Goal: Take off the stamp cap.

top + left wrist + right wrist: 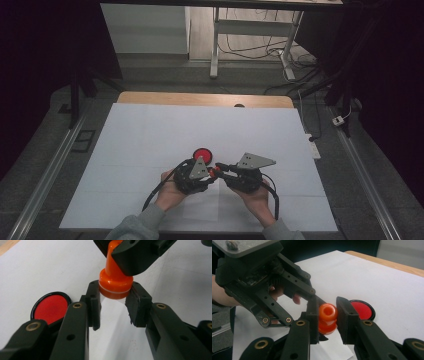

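Two hand-held grippers meet over the white surface (150,150), both clamped on one orange stamp (115,285): the left hand-held gripper (113,303) pinches its wide base, the right hand-held gripper (327,312) its narrow handle. Just beyond the left one's jaws lies a round red ink pad (51,307).

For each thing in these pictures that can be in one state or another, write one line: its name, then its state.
Orange stamp: lifted off the table, gripped at both ends.
Left gripper: shut on the stamp's wide base.
Right gripper: shut on the stamp's handle.
Red ink pad: uncovered, lying flat on the white sheet, untouched.
White sheet: spread flat over the table.
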